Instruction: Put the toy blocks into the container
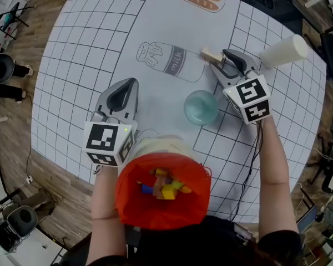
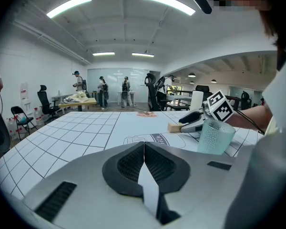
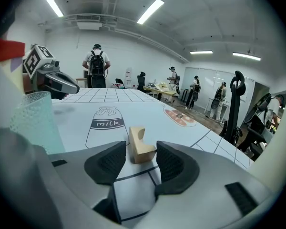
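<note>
Block [image 3: 140, 146] of pale wood lies on the table [image 1: 100, 37] between the wide-open jaws of our right gripper [image 3: 139, 157], not gripped. The jaws of our left gripper [image 2: 144, 149] are closed together, empty. Behind both, the red bucket [image 1: 125, 195] holds coloured blocks [image 1: 164, 186].

Orange-red container [image 1: 130, 201], tan block [image 1: 211, 56], pale teal dimpled cup [image 1: 201, 107], white black-gridded table [image 1: 83, 82]
</note>
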A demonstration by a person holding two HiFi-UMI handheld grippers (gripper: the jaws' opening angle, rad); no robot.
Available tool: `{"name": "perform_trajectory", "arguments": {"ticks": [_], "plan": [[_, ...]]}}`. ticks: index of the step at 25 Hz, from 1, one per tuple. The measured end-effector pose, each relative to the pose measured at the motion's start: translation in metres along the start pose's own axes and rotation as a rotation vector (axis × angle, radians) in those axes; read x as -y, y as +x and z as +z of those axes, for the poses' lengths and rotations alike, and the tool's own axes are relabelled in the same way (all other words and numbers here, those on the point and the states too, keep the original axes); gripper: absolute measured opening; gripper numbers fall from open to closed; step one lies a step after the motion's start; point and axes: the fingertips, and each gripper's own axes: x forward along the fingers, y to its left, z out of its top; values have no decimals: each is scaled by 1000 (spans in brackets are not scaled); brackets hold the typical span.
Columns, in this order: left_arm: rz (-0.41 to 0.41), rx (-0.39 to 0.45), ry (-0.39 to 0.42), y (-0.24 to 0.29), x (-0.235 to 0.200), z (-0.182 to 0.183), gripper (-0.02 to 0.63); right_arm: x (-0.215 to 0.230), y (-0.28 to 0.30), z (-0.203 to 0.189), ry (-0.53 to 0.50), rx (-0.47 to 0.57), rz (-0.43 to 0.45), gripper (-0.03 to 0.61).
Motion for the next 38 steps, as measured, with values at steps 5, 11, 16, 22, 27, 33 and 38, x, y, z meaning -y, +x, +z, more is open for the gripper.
{"name": "perform_trajectory", "arguments": {"ticks": [5,11,16,22,27,33,38], "plan": [[4,3,-5,-7,-2,-1,26,2,-2,-1,26,-3,-10,163],[36,15,-13,-22,-13,2,26,3,-8,-3,54,-6,-11,158],[65,19,-15,-38,-18,8,26,8,-25,11,73,8,-34,156],[102,54,-21,-68,-20,27,26,1,-67,45,54,64,-49,156],[152,96,-23,-104,-25,47,26,-16,-113,91,15,141,-23,157],[167,126,2,-139,-9,67,26,-62,-170,142,-40,239,87,158],[186,152,-15,-169,0,77,26,-125,-211,175,-99,340,288,158]]}}
